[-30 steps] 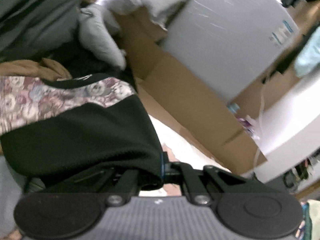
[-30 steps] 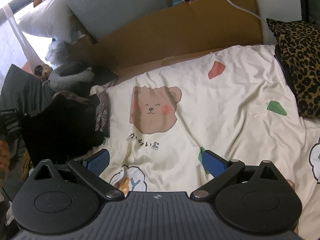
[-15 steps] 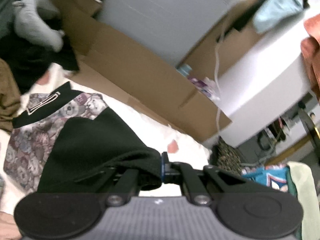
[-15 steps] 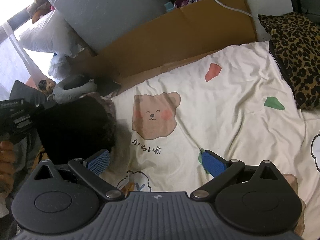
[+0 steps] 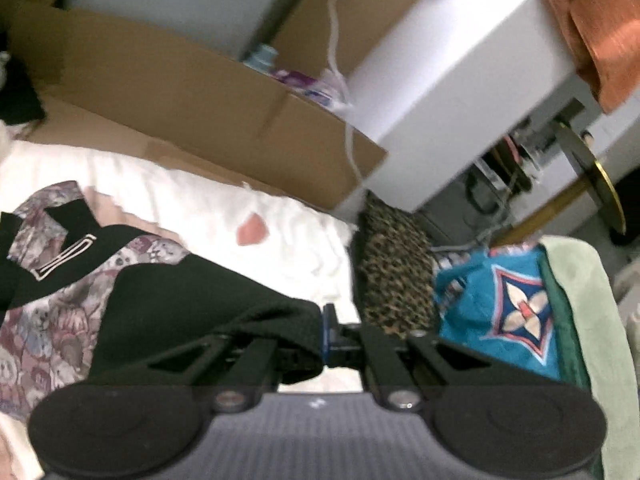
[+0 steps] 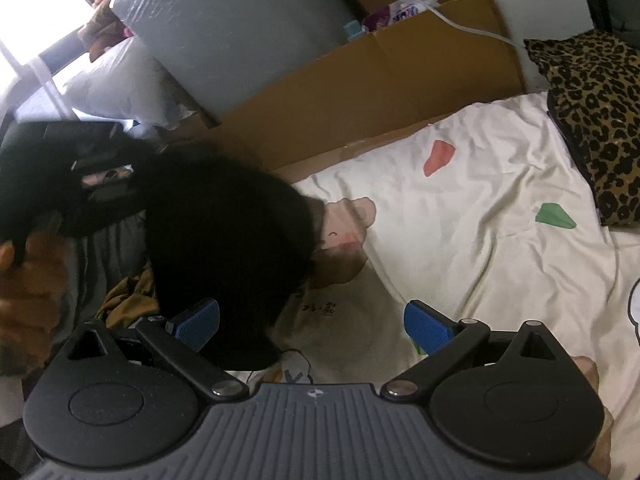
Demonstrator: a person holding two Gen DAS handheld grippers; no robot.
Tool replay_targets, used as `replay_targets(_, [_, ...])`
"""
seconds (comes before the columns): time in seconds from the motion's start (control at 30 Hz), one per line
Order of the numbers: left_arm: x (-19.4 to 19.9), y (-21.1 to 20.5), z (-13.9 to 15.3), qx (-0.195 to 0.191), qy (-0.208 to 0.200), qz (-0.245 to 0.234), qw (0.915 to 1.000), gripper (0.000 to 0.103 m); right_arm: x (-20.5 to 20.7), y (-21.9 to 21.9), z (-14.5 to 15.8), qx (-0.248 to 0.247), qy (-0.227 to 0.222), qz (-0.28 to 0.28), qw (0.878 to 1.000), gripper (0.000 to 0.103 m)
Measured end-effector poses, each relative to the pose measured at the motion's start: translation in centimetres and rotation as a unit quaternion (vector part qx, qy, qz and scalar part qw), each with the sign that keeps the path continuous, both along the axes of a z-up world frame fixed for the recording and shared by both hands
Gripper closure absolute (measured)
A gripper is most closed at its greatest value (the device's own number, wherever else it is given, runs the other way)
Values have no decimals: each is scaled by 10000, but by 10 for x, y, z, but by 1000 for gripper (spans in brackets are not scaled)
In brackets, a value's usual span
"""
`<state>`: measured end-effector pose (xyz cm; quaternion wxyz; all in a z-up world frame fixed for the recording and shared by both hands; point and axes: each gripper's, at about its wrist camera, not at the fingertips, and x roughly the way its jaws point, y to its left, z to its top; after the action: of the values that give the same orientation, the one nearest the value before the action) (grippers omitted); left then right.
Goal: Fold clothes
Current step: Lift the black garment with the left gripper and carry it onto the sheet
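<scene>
So the left gripper (image 5: 326, 334) has its fingers clamped tight on a bunched edge of the black garment (image 5: 180, 304), no gap visible between them. The cloth drapes off to the left of the fingers, and you can see its floral patterned panel (image 5: 52, 320) and a black strip with a white outline on it spread over the bedsheet (image 5: 200, 204). In the right wrist view that same garment (image 6: 224, 248) hangs as a big dark lump in the air above the bear print on the sheet (image 6: 460, 220), with only its lower part near the bed.

The right gripper (image 6: 312, 326) is spread wide with nothing in it. Its blue fingers (image 6: 196, 322) sit just beside the hanging cloth, but I can't tell if the left one is actually touching it.

Progress-wise, I'd say this is barely started. The garment is lifted and crumpled, no neat fold anywhere, so it has yet to be laid flat and folded. More clothes seem to be piled at the far left, blurry though.

Pose: both grippers point down at a slant toward the bed. A hand (image 6: 28, 280) shows at the left edge of the right view, holding the left gripper up and well off to the left. Leopard print pillow (image 6: 592, 120) sits at the bed's right end, cardboard box (image 6: 380, 92) behind.
</scene>
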<state>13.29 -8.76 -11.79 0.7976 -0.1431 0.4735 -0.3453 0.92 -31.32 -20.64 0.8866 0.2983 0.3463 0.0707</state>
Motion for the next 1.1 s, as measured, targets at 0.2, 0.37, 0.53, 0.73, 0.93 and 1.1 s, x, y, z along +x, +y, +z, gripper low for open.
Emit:
replay_targets(0.2, [-9, -41, 4, -177, 121, -467, 9987, 102, -6, 7, 7, 118, -323, 210, 9992, 1])
replay_targets(0.37, [-25, -52, 9, -309, 157, -748, 9966, 102, -5, 10, 10, -47, -393, 131, 9991, 1])
replay_targets(0.53, [-30, -48, 3, -419, 331, -731, 9959, 102, 0, 9, 12, -104, -529, -69, 9985, 3])
replay_targets(0.73, [-29, -36, 0, -541, 502, -603, 9955, 102, 12, 12, 10, -77, -521, 49, 9986, 88])
replay_targets(0.93, [-23, -17, -22, -203, 623, -466, 9968, 101, 9, 3, -2, -266, -333, -72, 9991, 99])
replay_targets(1.1, [-22, 2, -65, 125, 1142, -538, 9919, 101, -2, 2, -21, -497, -51, 208, 9985, 99])
